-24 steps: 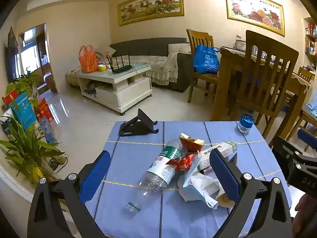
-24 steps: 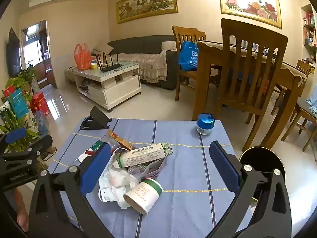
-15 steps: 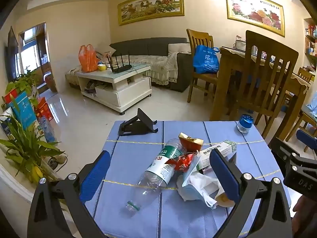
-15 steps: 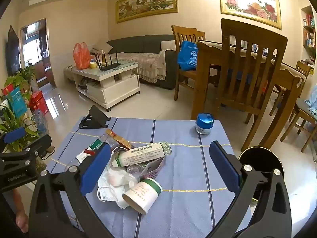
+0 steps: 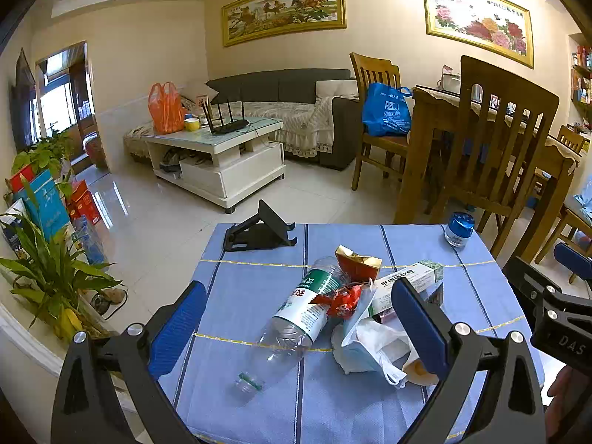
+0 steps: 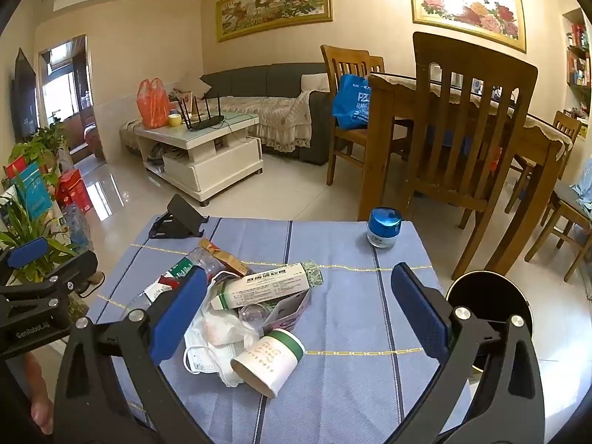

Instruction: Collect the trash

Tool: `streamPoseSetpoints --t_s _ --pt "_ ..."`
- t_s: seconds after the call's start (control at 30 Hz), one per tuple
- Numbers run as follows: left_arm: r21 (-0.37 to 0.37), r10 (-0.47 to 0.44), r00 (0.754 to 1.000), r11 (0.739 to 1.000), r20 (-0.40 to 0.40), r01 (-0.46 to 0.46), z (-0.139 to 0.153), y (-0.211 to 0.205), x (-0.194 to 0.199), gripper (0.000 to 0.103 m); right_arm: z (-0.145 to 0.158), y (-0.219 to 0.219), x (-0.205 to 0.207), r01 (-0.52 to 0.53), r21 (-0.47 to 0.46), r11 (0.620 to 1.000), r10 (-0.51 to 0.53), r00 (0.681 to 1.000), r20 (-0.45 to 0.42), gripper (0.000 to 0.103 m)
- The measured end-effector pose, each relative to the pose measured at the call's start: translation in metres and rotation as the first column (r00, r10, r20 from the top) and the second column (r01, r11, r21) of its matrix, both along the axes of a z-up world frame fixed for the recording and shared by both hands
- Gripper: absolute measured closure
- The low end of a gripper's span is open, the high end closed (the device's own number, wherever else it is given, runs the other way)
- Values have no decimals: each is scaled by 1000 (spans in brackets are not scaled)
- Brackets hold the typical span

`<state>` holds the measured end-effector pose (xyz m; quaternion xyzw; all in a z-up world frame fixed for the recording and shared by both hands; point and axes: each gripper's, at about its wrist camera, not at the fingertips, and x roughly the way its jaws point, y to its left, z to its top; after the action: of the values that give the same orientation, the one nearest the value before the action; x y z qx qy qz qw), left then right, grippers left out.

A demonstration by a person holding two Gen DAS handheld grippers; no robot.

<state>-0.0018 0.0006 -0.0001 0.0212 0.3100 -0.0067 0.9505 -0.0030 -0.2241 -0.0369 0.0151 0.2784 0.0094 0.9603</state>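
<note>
A blue cloth [image 6: 344,370] is seen covering the table, with trash heaped left of its centre. A bottle [image 5: 296,314], green-labelled and empty, is laid towards the near edge. Chinese print is carried by a carton [image 6: 266,286] and an overturned, empty cup [image 6: 268,360]. A blue-capped jar [image 6: 383,226] is stood at the far right corner. Both the left gripper [image 5: 296,327] and the right gripper [image 6: 296,314] are held wide apart, with nothing grasped.

- Bench [image 5: 370,407]: matt woven blue cloth.
- Bottle [image 5: 296,314]: clear, glossy plastic.
- Cup [image 6: 268,357]: matt white paper.
- Floor [image 5: 166,229]: glossy tile.
- Chair [image 6: 470,118]: smooth wood.
</note>
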Motion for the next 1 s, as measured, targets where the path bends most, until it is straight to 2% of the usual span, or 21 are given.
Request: streamPoseSetpoints --t_s 1.0 --pt "6 7 1000 1000 1 -7 -2 1 0 6 -3 1 1 -4 9 1000 4 1000 -7 5"
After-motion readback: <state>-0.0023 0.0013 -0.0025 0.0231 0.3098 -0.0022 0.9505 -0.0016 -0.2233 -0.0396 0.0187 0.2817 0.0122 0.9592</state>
